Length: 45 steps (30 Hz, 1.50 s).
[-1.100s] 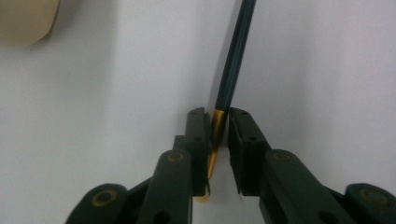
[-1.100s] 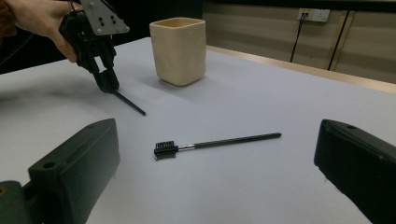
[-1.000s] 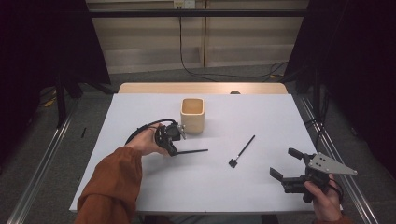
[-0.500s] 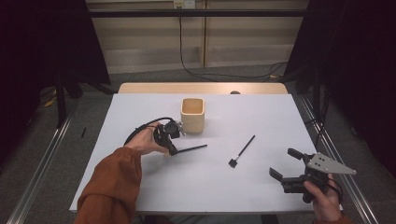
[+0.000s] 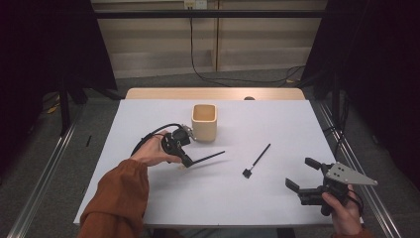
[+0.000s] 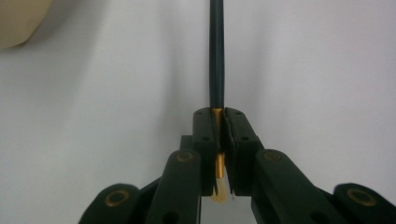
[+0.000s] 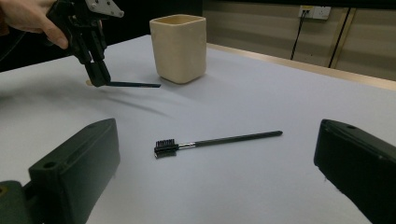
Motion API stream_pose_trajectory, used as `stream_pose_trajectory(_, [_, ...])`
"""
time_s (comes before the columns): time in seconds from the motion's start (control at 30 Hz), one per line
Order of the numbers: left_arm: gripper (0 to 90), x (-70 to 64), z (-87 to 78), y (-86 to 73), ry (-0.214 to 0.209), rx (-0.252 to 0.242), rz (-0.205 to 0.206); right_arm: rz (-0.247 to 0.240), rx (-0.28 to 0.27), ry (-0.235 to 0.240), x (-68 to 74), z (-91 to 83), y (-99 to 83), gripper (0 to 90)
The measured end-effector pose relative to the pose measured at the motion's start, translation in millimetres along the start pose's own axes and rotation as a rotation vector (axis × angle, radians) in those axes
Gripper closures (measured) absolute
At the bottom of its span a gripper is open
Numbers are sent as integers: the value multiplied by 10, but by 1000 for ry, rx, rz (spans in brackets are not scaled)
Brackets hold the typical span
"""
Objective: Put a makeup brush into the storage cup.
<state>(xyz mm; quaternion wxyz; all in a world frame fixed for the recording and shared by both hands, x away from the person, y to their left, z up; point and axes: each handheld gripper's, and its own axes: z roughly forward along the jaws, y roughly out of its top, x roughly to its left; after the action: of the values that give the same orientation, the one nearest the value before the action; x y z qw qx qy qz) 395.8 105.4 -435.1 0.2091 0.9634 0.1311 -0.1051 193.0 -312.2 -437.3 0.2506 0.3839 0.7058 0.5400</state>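
Observation:
My left gripper is shut on a thin dark brush at its gold ferrule, just in front of the beige cup. The handle points right and hangs a little above the white table, casting a shadow. From the right gripper view, that left gripper holds the brush level, left of the cup. A second black brush lies flat at the table's middle. My right gripper stands open at the front right, with the lying brush ahead of its jaws.
The white table top ends at a wooden strip at the back. Metal rails run along both sides on the floor. A cable trails from the left gripper toward the sleeve. A corner of the cup lies at the upper left.
The left gripper has raised the held brush slightly, and its handle tip now sits higher and nearer the cup. The right gripper has barely moved.

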Motion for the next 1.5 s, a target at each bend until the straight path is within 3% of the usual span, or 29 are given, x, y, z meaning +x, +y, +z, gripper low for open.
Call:
stream_pose_trajectory(0.17, [842,-19,-12,-28,-2,-11,1,1,-1,0,0,0,1,0])
stream_pose_trajectory(0.2, [842,-33,-30,-39,-5,-42,-13,0,-1,1,1,0,1,0])
stream_pose_trajectory(0.4, [842,-77,-78,-88,-10,-116,-4,2,-2,-2,1,-2,1,0])
stream_pose_trajectory(0.43, [842,-93,-105,-116,-9,-160,-14,2,-1,-1,0,-1,0,0])
stream_pose_trajectory(0.47, [842,-93,-105,-116,-9,-160,-14,2,-1,-1,0,-1,0,0])
stream_pose_trajectory(0.53, [842,-115,-141,-162,-3,-207,-35,-1,1,-1,0,0,1,0])
stream_pose_trajectory(0.63, [842,-126,-156,-178,23,-235,-39,-2,-3,4,7,-3,3,0])
stream_pose_trajectory(0.7, [842,-130,-178,-195,38,-274,-36,0,-1,1,0,1,0,0])
stream_pose_trajectory(0.73, [842,-135,-195,-218,54,-317,-41,1,-1,-1,-2,3,0,0])
stream_pose_trajectory(0.77, [842,-135,-195,-218,54,-317,-41,1,-1,-2,-1,3,1,0])
stream_pose_trajectory(0.8, [842,-133,-225,-242,102,-336,-50,1,-2,-1,0,3,2,0])
stream_pose_trajectory(0.83, [842,-135,-234,-254,112,-346,-59,-1,-1,-1,1,1,3,0])
stream_pose_trajectory(0.87, [842,-135,-234,-254,112,-346,-59,-1,-2,-1,3,0,3,0])
stream_pose_trajectory(1.0, [842,-166,-303,-306,104,-430,-77,3,-5,2,4,-4,4,0])
stream_pose_trajectory(1.23, [842,-299,-291,-320,97,-484,-47,4,-7,2,6,-8,5,0])
stream_pose_trajectory(1.33, [842,-357,-297,-363,95,-541,-37,2,-10,3,6,-9,6,0])
stream_pose_trajectory(1.4, [842,-375,-308,-390,113,-576,-43,3,-11,4,6,-9,6,0])
stream_pose_trajectory(1.47, [842,-383,-311,-405,105,-590,-46,4,-11,4,5,-8,5,0])
stream_pose_trajectory(1.5, [842,-399,-312,-417,130,-601,-39,6,-12,3,5,-7,5,0])
